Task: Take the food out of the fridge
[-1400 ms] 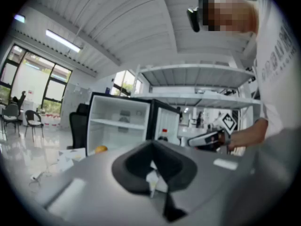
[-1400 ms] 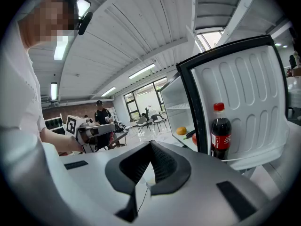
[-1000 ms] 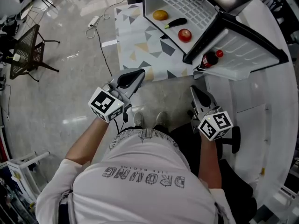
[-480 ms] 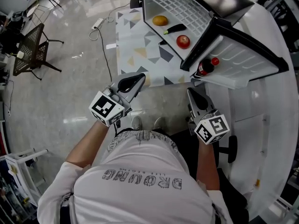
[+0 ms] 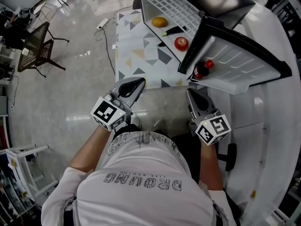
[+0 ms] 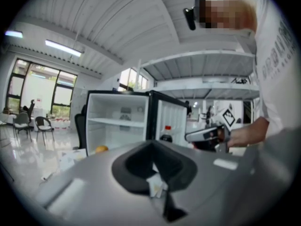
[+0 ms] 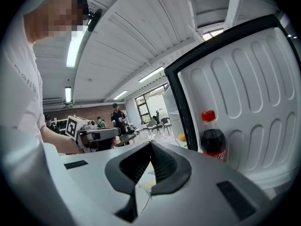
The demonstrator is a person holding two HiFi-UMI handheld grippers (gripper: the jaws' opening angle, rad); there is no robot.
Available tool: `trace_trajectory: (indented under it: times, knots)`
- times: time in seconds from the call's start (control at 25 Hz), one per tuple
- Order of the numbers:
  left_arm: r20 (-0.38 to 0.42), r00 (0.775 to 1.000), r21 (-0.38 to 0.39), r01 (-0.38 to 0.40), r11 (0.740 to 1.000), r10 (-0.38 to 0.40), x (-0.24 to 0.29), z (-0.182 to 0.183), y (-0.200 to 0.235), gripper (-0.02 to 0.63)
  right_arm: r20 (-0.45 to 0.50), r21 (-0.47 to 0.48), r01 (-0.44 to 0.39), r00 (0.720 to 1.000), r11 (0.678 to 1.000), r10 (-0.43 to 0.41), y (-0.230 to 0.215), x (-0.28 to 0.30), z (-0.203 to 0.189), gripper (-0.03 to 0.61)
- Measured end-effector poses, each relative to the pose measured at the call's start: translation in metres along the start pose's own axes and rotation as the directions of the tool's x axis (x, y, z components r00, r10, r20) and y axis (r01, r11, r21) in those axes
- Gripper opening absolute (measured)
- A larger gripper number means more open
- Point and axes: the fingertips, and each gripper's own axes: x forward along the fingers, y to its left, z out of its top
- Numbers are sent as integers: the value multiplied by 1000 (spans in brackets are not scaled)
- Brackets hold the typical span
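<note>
Fingers (image 7: 164, 166) clenched, empty, on left gripper (image 5: 140, 83) and right gripper (image 5: 191, 92). I judge this the approach; next, unclench and reach the apple (image 5: 181, 43) in the fridge (image 5: 188, 6).

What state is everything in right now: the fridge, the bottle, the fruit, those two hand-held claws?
White fridge door: swung open.
Dark cola bottle with red cap: upright in the door shelf, capped.
Red apple: inside the fridge, not yet taken out.
Left grey gripper: shut, empty.
Right grey gripper: shut, empty.
</note>
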Motion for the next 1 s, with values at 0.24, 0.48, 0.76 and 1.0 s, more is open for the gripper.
trace_trajectory:
  times: [0.24, 0.48, 0.76, 1.0]
  knots:
    - [-9, 1000, -15, -17, 1000, 17, 5, -6, 7, 8, -7, 14, 2, 1000, 1000, -1, -11, 2, -4, -9]
    - [6, 1000, -42, -17, 999, 17, 15, -11, 31, 8, -28, 15, 18, 999, 1000, -18, -19, 17, -5, -9]
    - [25, 999, -39, 28, 999, -27, 32, -7, 78, 8, -25, 3, 57, 998, 998, -56, -20, 59, 6, -9]
    - [28, 997, -54, 77, 996, -76, 46, -5, 124, 8, -26, 23, 92, 995, 995, -91, -24, 103, 15, -9]
